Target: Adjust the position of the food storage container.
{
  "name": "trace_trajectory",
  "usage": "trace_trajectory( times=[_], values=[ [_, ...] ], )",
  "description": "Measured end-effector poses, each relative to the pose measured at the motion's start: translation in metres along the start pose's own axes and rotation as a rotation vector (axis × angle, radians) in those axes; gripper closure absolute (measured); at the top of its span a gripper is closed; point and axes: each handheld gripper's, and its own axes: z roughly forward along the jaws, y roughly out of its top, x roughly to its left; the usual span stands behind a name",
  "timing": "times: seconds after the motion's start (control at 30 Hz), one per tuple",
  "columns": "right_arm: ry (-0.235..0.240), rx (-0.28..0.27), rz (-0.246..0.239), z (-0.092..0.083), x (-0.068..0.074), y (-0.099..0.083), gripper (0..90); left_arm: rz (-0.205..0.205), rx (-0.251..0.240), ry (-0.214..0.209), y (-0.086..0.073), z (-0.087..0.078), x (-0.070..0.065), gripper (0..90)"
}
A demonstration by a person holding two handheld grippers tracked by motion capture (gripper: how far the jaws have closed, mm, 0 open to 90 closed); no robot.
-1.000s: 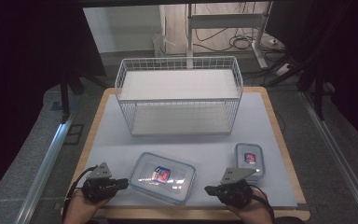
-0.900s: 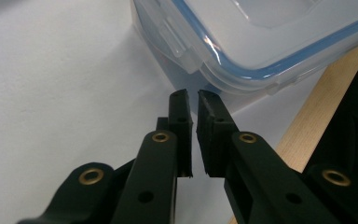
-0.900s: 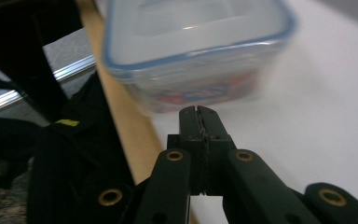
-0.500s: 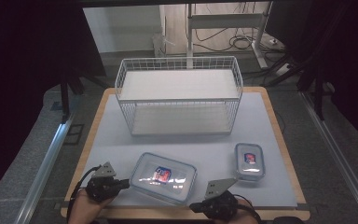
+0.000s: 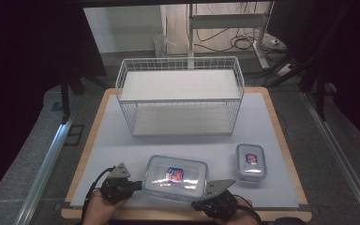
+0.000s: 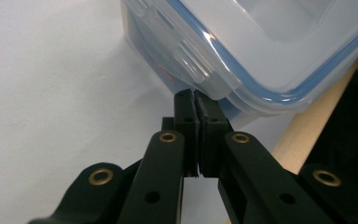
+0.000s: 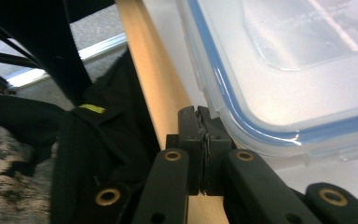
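Sitting on a pale mat (image 5: 122,140) over a wood-edged table (image 5: 288,154), the big container (image 5: 176,177) has both closed, empty grippers, left (image 5: 138,183) and right (image 5: 201,205), at its near corners; dark room around.

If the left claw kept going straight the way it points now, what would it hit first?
Most likely the large lidded container: the shut left claw has its tips right at the container's near corner, under the lid's clasp; contact itself can't be told.

Black jaws with brass rivets, seemingly dark sleeves.
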Motion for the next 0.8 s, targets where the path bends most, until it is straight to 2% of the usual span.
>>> trace_trajectory(
  times=[0.1, 0.2, 0.37, 0.43, 0.53, 0.63, 0.7, 0.73, 0.8],
  values=[
    [0.002, -0.007, 0.012, -0.002, -0.002, -0.001, 89.9, -0.01, 0.017, -0.031, -0.005, -0.004, -0.004, 88.8],
    [-0.007, -0.003, 0.003, -0.003, -0.002, -0.001, 90.0, 0.004, 0.056, -0.026, -0.007, -0.008, -0.008, 88.8],
    [-0.019, 0.0, 0.006, -0.005, -0.004, -0.001, 90.0, 0.015, 0.048, -0.066, -0.005, -0.006, -0.015, 88.5],
    [-0.031, -0.001, 0.008, -0.006, -0.006, -0.002, 89.9, 0.022, 0.06, -0.052, -0.004, -0.002, -0.017, 87.7],
    [-0.052, -0.003, 0.019, -0.009, -0.011, -0.003, 90.0, 0.004, 0.047, -0.07, -0.004, 0.003, -0.015, 87.1],
    [-0.073, -0.012, 0.042, -0.012, -0.017, -0.004, 89.9, -0.003, 0.033, -0.043, -0.002, 0.005, -0.014, 86.8],
    [-0.077, -0.016, 0.048, -0.013, -0.02, -0.004, 89.9, -0.015, 0.025, -0.04, -0.001, 0.005, -0.013, 86.9],
    [-0.081, -0.014, 0.049, -0.013, -0.021, -0.004, 89.9, -0.04, 0.007, -0.04, 0.0, 0.006, -0.011, 86.9],
    [-0.086, -0.014, 0.049, -0.013, -0.022, -0.004, 89.9, -0.048, 0.019, -0.065, 0.001, 0.005, -0.01, 87.2]
  ],
)
